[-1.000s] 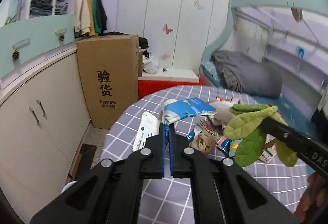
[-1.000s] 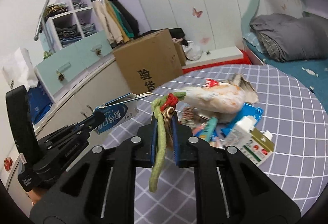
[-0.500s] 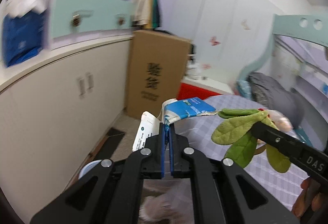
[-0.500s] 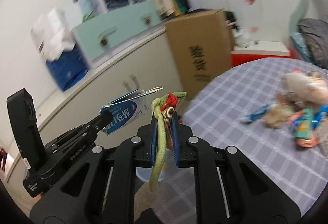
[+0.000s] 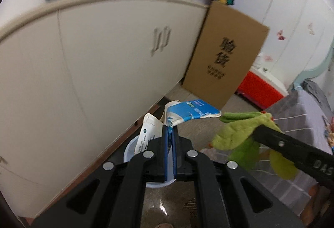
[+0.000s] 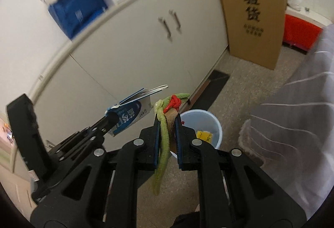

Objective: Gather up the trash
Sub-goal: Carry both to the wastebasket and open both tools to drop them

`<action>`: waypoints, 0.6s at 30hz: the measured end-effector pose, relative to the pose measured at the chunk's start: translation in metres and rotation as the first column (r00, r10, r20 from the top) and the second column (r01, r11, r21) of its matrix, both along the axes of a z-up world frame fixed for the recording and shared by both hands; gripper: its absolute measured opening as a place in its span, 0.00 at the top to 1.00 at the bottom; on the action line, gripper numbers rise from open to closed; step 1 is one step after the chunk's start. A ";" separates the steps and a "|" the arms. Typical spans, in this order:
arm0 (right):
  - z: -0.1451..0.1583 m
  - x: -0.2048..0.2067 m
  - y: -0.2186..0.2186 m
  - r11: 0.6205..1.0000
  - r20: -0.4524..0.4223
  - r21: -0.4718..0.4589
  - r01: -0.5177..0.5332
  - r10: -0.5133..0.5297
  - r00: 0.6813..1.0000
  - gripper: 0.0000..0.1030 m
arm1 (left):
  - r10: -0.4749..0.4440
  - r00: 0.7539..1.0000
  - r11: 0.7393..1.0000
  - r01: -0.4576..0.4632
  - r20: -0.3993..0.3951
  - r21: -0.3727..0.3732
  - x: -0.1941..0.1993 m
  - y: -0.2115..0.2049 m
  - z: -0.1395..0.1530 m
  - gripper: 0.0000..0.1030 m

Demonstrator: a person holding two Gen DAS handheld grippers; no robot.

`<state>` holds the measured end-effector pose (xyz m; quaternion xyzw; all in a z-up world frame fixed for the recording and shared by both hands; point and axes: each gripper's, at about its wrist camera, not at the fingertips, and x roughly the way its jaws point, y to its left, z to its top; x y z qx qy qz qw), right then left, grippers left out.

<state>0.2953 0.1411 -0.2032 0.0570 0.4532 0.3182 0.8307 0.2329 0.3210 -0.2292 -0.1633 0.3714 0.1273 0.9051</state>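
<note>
Carrying: both grippers hold trash above the floor, near a pale blue bin.
Change: a second ago both views faced the checked tablecloth (image 5: pixel 296 111) with its litter; now they face cabinet doors and floor, the cloth only at the right edge. The load looks close to drop-off.
Left gripper (image 5: pixel 170 136): jaws pressed together, pinching a flattened blue and white carton (image 5: pixel 192 112).
Carton writing: Chinese characters on the blue side, seen from the right wrist, too blurred to read.
Bin (image 6: pixel 208 121): on the floor just beyond the fingertips, something yellow inside.
Right gripper (image 6: pixel 167 129): jaws pinching a green plush scrap (image 6: pixel 161 152) with a red knot.
Cardboard box (image 6: pixel 252 8): leaning on the cabinet, printed 验货.
Gripper lettering: "DAS", cut off.
</note>
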 end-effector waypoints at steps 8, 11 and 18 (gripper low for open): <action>-0.058 0.036 0.054 0.997 -0.008 -0.066 -0.029 0.029 1.000 0.26 | 0.053 0.994 0.998 -0.055 -0.092 -0.024 0.018 0.039 -0.044 0.97; -0.061 0.035 0.052 0.996 0.000 -0.091 -0.021 0.021 1.000 0.26 | 0.057 0.993 0.998 -0.059 -0.107 -0.022 0.021 0.041 -0.052 0.97; -0.065 0.032 0.040 0.992 0.010 -0.122 0.012 -0.011 1.000 0.26 | 0.032 0.992 0.999 -0.036 -0.124 -0.032 0.031 0.037 -0.061 0.97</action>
